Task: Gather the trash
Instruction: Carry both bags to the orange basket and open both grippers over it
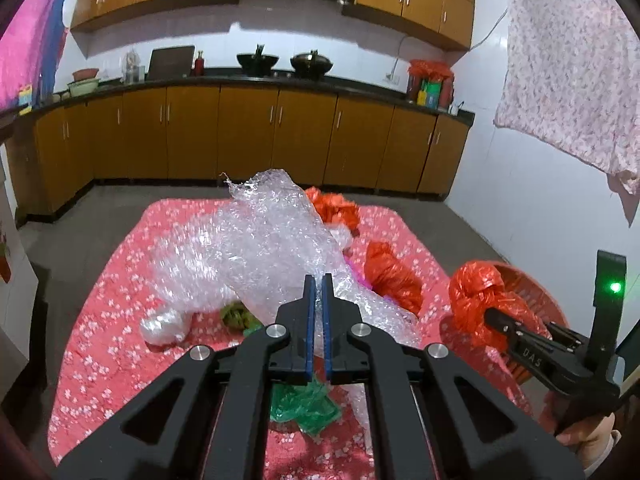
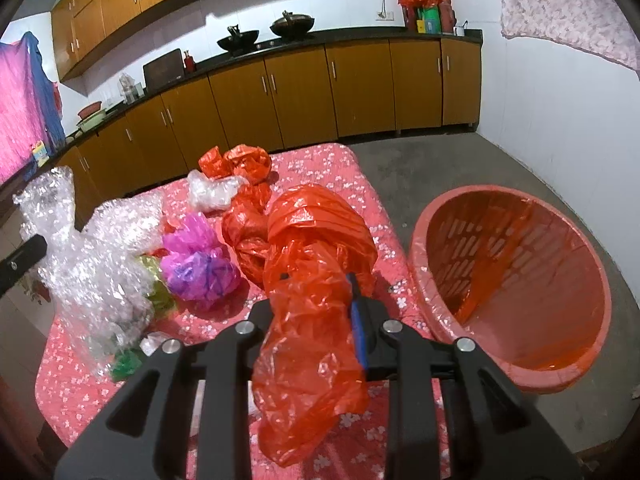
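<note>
Bubble wrap (image 1: pixel 256 240) is the left-wrist view's main worry. The left gripper (image 1: pixel 318 320) has its blue pads nearly together on a thin fold of it, while most of the sheet billows out over the pink cloth (image 1: pixel 120 280). With so little pinched, the fold could slide free, or the trailing sheet could drag the small clear bag (image 1: pixel 166 326) and the green bag (image 1: pixel 304 404) off the cloth. At the right edge the right gripper (image 1: pixel 490 314) holds a red bag (image 1: pixel 476 292) in front of the basket (image 1: pixel 540 292), whose mouth is mostly hidden there. What lies under the wrap cannot be made out, and the olive lump (image 1: pixel 236 314) is too blurred to name.

From the right-wrist view, the right gripper (image 2: pixel 316 292) is narrowly closed on the red bag (image 2: pixel 316 280), which bulges over the fingers and covers one pad; only one blue pad (image 2: pixel 358 328) shows. The loose tail hanging toward the camera could catch on the basket (image 2: pixel 516 376) rim. The basket stands on the floor just beside the cloth (image 2: pixel 80 380), lined in red and seemingly empty. More red bags (image 2: pixel 240 162), a purple bag (image 2: pixel 200 256) and the wrap (image 2: pixel 100 248) wait on the cloth. The left gripper is cut off at the left edge.
</note>
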A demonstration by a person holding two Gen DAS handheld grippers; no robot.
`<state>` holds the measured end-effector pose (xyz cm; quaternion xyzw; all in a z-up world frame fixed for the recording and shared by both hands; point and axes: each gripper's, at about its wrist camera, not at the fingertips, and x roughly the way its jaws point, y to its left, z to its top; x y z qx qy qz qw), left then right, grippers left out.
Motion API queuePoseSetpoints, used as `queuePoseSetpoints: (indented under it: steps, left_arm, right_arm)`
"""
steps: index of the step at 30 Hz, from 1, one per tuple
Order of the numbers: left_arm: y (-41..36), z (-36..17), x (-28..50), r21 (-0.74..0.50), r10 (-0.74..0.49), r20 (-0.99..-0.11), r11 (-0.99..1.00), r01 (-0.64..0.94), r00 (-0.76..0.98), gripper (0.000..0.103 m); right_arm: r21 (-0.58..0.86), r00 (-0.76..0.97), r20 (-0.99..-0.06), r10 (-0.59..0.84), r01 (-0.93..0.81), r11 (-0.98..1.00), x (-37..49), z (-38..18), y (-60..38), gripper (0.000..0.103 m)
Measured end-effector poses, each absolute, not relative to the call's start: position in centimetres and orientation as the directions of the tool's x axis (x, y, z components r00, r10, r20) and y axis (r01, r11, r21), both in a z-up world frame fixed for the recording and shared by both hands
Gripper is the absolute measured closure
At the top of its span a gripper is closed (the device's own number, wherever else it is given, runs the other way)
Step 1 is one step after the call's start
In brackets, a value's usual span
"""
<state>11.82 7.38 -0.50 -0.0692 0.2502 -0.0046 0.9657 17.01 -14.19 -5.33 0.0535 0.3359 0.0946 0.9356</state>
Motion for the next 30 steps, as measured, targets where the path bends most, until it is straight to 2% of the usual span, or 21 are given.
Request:
queuePoseSetpoints:
  steps: [10,18,30]
  left_arm:
    - [5.6,1.4,11.9,-0.108,-0.070,-0.420,0.994,0.026,0.905,0.100]
    - [2.5,1.2,13.7,-0.101,-0.110,-0.416,0.992,0.074,0.903,0.101]
    - [1.8,1.7,13.7,-0.094,-0.142,-0.402,0.989,0.113,0.905,0.101]
  right_arm:
    - [0.174,0.791,-0.579,0.200,-0.120,0.977,15.8,-3.3,-16.6,0.076]
    - [0.164,0.809,-0.568,0.150,-0.067,0.984,15.2,-2.6,-19.8,0.077]
    - [0.156,0.820,-0.557,0.131,-0.051,0.986,14.7,-2.6,-21.2,0.077]
